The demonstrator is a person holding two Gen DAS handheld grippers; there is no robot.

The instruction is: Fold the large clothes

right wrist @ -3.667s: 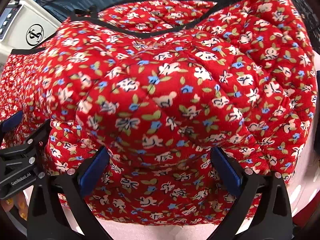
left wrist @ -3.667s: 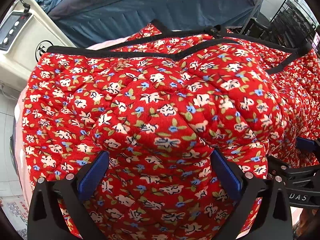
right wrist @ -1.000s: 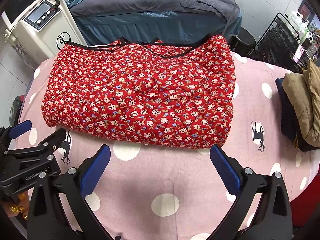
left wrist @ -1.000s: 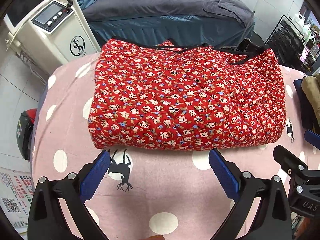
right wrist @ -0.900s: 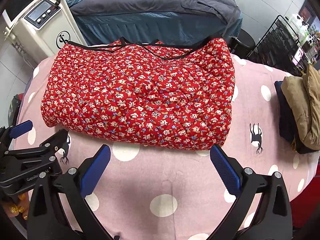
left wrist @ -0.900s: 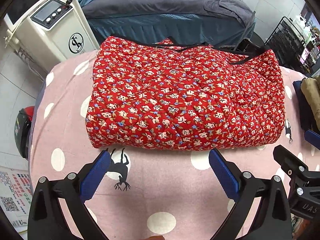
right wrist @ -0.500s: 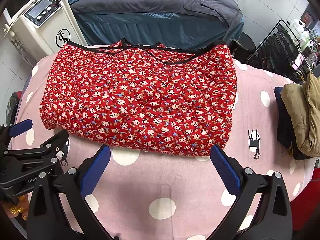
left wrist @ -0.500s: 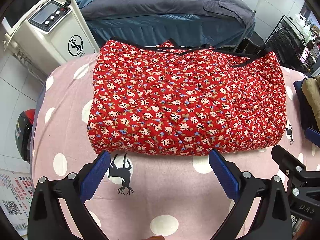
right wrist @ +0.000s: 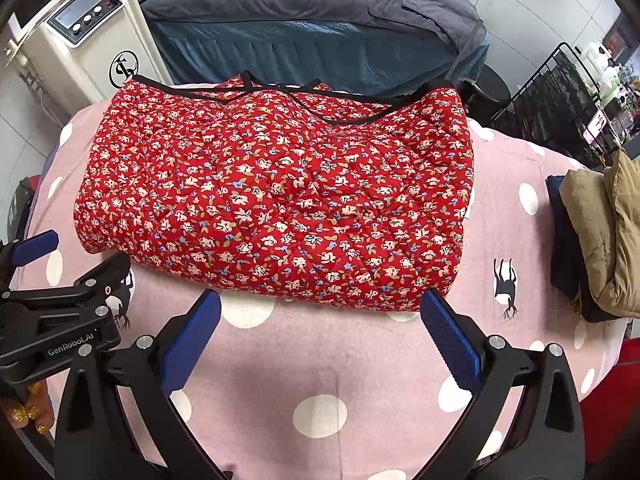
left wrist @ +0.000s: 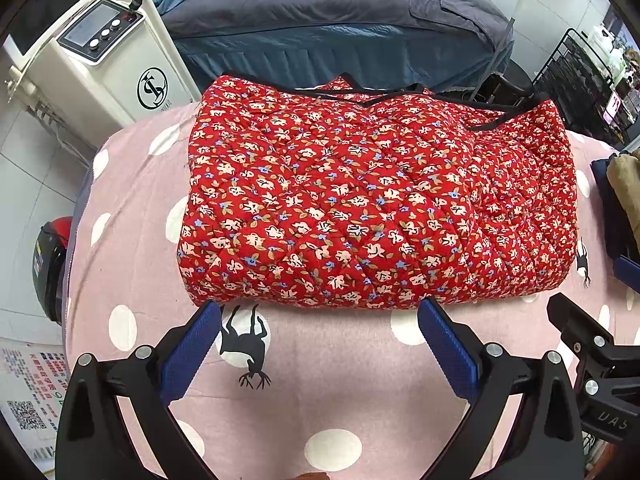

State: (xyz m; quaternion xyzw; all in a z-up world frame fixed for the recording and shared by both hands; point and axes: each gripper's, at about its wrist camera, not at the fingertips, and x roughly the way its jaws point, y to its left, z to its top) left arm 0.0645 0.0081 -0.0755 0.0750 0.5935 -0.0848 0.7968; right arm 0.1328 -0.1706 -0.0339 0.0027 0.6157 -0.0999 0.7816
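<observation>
Both tongs have been pulled back from the red quilted garment with small flowers (left wrist: 376,208), which was pressed right up against the cameras a few seconds ago and has now been let go. It is seen lying as a thick folded bundle on the pink bed cover with white dots (left wrist: 328,364), reaching from near the front edge to the far edge, where its black trim (right wrist: 224,98) is piled up.

The left gripper (left wrist: 318,344) is held wide open with nothing between its blue pads (left wrist: 192,346). The right gripper (right wrist: 320,342) is spread open and empty too, just in front of the bundle's near fold.

The garment is judged to be soft, puffy and quite heavy for cloth. It will sag and spring open if lifted by one spot only. It is best gripped at the two front corners of the fold, or along the trimmed edge, where the layers can be pinched together. The stitched cotton looks rough enough not to slip.

A brown padded coat (right wrist: 600,232) is stacked at the right edge.
</observation>
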